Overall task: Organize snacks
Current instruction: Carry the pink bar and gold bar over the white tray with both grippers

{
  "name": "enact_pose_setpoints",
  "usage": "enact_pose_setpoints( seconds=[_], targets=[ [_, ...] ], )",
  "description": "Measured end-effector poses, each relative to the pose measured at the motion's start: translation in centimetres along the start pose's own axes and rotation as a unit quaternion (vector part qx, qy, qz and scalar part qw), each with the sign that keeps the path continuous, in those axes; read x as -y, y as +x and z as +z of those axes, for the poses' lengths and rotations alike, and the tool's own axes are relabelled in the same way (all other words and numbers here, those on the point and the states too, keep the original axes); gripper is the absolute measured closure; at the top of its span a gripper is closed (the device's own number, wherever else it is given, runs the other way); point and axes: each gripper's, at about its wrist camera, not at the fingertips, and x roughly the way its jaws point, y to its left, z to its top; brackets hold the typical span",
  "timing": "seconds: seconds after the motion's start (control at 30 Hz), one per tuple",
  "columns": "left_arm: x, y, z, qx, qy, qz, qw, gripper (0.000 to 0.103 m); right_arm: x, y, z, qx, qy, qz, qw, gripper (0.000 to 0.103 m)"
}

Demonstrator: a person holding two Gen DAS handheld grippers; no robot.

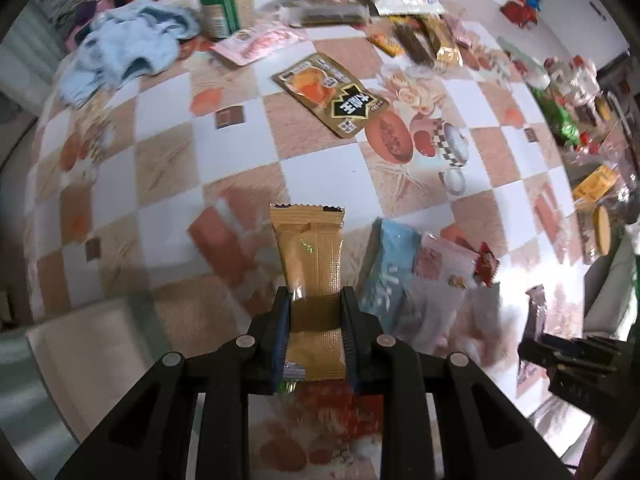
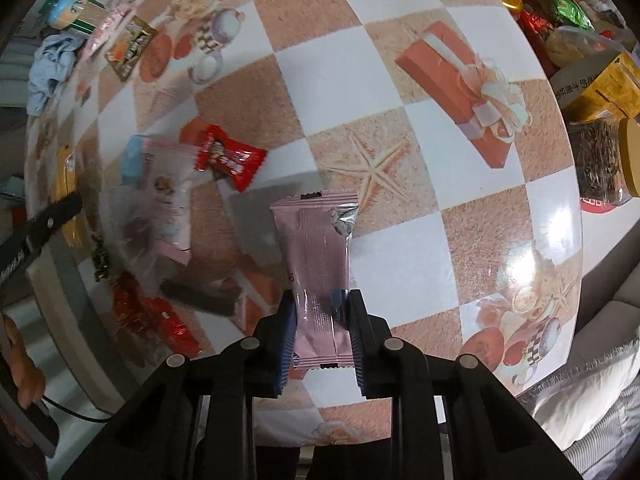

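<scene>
Left wrist: left gripper (image 1: 315, 300) pinches crinkly tan wrapper (image 1: 310, 256)

table centre (image 1: 224, 168) lies open; snack packets (image 1: 404, 32) crowd its far and right edges

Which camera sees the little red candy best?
The right wrist view. There the red candy lies sharp and whole on the table, beside a pale pink packet. In the left wrist view the same candy is small and partly tucked behind other wrappers.
</scene>
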Motion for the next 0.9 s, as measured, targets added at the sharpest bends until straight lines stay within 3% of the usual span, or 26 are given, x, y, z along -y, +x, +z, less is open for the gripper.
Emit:
enact_pose_setpoints(
  seconds=[0.33, 0.53, 0.9],
  targets=[
    [-4.2, -3.3, -4.9, -0.001, -0.056, -0.017, 0.9983, 0.077, -1.7, -3.4, -0.9, 0.002, -0.031, 0.012, 0.999, 0.077],
    [-4.8, -4.1, -7.5, -0.002, -0.076, -0.025, 0.9967, 0.077, -3.6, -5.1, -1.3, 0.006, -0.069, 0.008, 0.998, 0.077],
    [-8.3, -6.1, -10.4, 0.019, -0.113, -0.013, 0.9933, 0.077, -8.9, -4.7, -1.6, 0.013, -0.136, -0.001, 0.991, 0.077]
  ],
)
